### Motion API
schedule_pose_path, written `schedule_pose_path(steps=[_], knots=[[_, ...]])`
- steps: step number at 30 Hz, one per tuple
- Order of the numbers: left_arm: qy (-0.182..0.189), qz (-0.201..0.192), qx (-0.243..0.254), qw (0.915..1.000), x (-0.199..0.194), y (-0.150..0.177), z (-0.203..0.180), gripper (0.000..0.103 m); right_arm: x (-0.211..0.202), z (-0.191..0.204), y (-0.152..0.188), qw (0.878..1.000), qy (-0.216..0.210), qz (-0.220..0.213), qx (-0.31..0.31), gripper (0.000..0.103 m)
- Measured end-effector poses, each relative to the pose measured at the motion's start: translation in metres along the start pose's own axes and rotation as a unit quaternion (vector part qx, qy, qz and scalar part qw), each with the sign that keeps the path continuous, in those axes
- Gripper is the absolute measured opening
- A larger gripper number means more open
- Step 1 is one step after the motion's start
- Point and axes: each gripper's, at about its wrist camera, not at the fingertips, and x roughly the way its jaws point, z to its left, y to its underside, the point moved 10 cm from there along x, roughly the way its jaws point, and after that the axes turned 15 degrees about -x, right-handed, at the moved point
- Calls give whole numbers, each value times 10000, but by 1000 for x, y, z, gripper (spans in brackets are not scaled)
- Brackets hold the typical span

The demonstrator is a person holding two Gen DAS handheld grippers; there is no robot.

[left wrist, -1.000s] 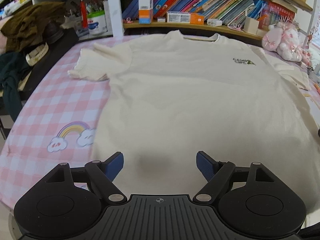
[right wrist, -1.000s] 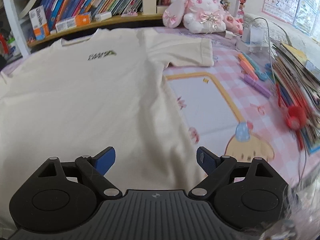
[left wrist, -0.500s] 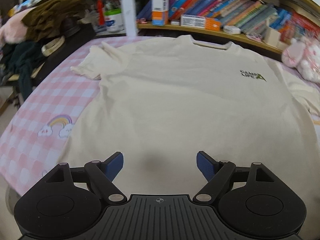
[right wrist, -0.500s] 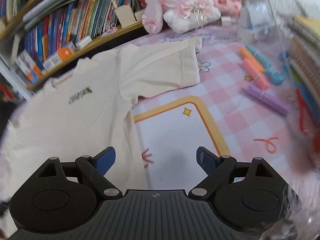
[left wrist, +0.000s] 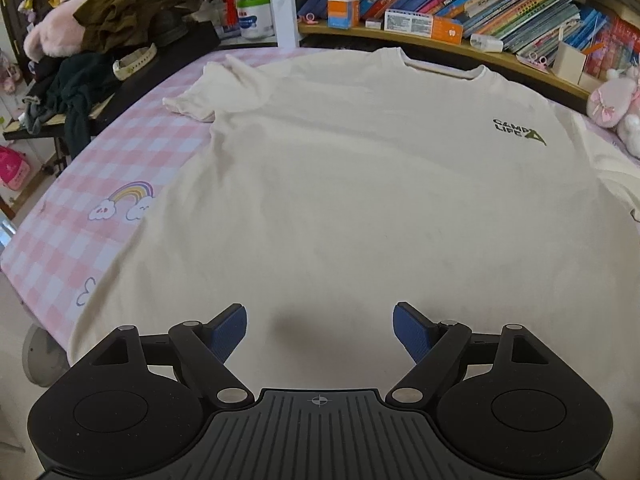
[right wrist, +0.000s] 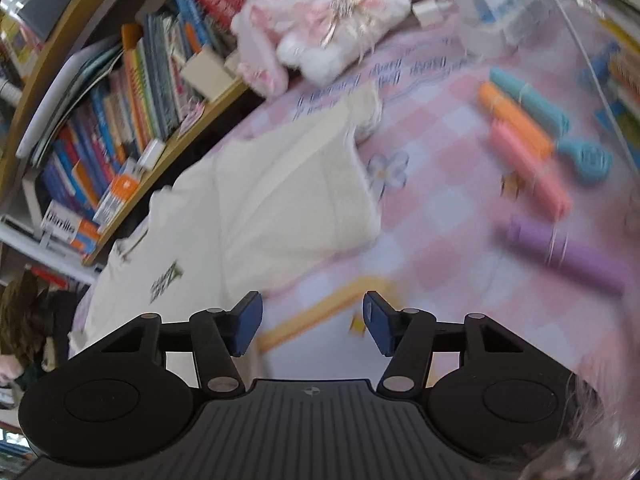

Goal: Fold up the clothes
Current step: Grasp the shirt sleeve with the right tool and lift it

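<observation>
A cream T-shirt (left wrist: 360, 184) with a small green chest logo (left wrist: 518, 130) lies flat, front up, on the pink checked table cover (left wrist: 92, 184). My left gripper (left wrist: 319, 330) is open and empty, hovering over the shirt's lower hem area. In the right wrist view the shirt's right sleeve (right wrist: 296, 196) lies spread on the cover. My right gripper (right wrist: 312, 322) is open and empty, tilted, above the cover just right of the shirt below that sleeve. The view is motion-blurred.
A bookshelf (left wrist: 460, 8) runs along the back. Dark clothes (left wrist: 76, 80) pile on a side table at the left. A plush rabbit (right wrist: 320, 20) sits beyond the sleeve. Coloured markers (right wrist: 532, 160) and a purple tube (right wrist: 568, 256) lie at the right.
My left gripper has drawn back and right along the hem, so more of the shirt shows. My right gripper has swung right and forward toward the right sleeve, tilting, and its fingers have narrowed slightly.
</observation>
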Motion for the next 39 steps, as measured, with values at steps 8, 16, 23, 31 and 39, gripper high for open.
schedule_pose_path(steps=[8,16,23,31,39], knots=[[-134,-54,181,9997,-6,4,-4,83,34,-28,-52,9998,-59,-164,101,55],[-268,-167,199,9993,-13,2,3,83,59,-38,-71,9991,-146,-149,360,39],[-238,-175,31,9996,-9,0,15,83,55,-14,-82,9987,214,-383,-239,5],[-59,-136,-198,9997,3,-9,37,83,39,109,-100,9675,624,-788,-2318,5],[273,-271,43,9992,5,-25,46,83,93,244,-28,9304,-506,-100,-3629,65]])
